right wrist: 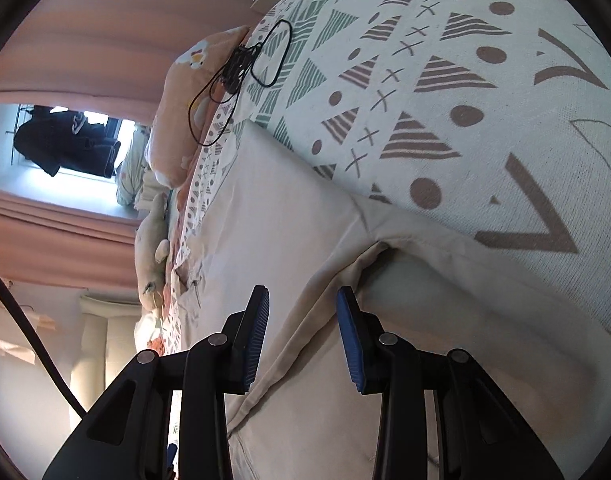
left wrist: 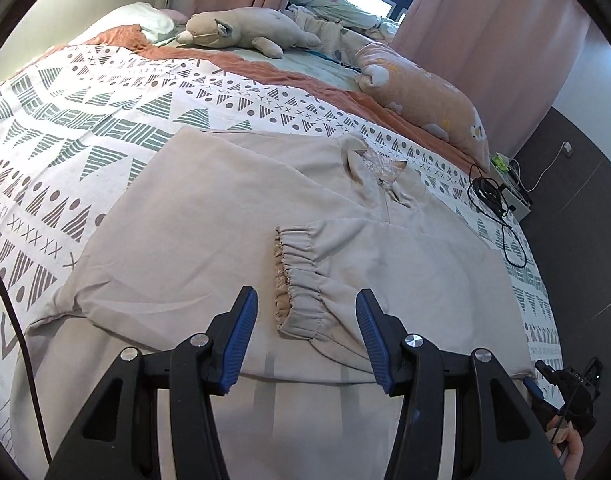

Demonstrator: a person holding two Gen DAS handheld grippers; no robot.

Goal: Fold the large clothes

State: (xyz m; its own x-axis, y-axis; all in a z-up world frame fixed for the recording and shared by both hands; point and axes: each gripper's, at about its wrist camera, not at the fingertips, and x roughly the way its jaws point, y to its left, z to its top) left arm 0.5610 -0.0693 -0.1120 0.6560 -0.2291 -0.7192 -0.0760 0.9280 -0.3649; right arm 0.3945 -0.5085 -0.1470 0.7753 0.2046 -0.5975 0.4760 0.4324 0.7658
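Note:
A large beige jacket (left wrist: 193, 240) lies spread flat on the bed, its collar and zip (left wrist: 385, 184) toward the far side. One sleeve is folded across the body and ends in an elastic cuff (left wrist: 305, 280). My left gripper (left wrist: 307, 316) hovers open just above that cuff, and its blue pads (left wrist: 241, 328) stand apart from the cloth. In the right wrist view the jacket (right wrist: 273, 220) fills the middle. My right gripper (right wrist: 303, 316) stands open over a seam fold (right wrist: 325, 292) near the sleeve joint, and its pads do not press on the fold. The right gripper (left wrist: 565, 384) also shows at the lower right of the left view.
A patterned duvet (left wrist: 85, 120) covers the bed (right wrist: 465, 80). A plush toy (left wrist: 245, 30) and an orange pillow (left wrist: 425, 96) lie at the far end. A black cable (left wrist: 497, 208) sits on the bed edge beside the jacket (right wrist: 245, 64). Pink curtains (left wrist: 485, 40) hang behind.

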